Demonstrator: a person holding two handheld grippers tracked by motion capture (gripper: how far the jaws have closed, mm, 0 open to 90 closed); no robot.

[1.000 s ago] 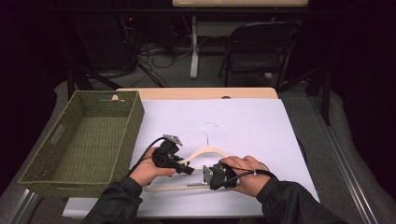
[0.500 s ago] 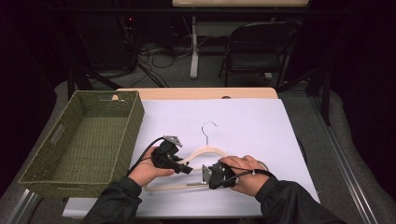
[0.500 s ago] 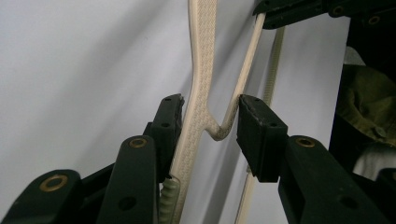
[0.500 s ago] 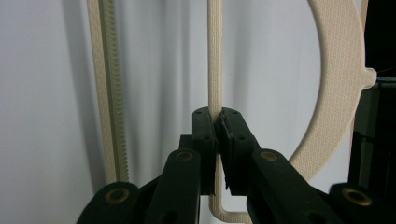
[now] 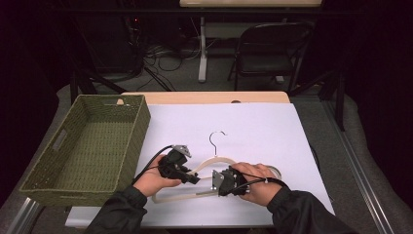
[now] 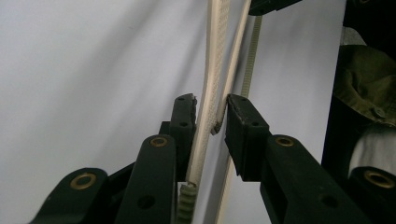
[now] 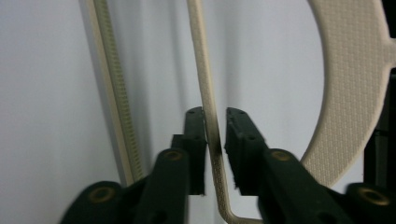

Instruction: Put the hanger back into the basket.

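Note:
A cream plastic hanger (image 5: 220, 160) with a metal hook lies flat on the white table (image 5: 272, 131) near its front edge. My left gripper (image 5: 194, 178) sits over the hanger's left arm. Its jaws have just been closing, and in the left gripper view (image 6: 211, 112) the pads pinch the hanger's cream strips (image 6: 208, 88). My right gripper (image 5: 216, 186) is at the hanger's lower bar. Its jaws have just been opening, and in the right gripper view (image 7: 215, 119) the thin bar (image 7: 201, 70) stands between them, against the left pad and clear of the right pad.
A green woven basket (image 5: 139, 139) stands on the table's left side, close to my left hand. Behind the table are a folding chair (image 5: 268, 53) and cables on the floor. White tabletop stretches to the right and behind the hanger.

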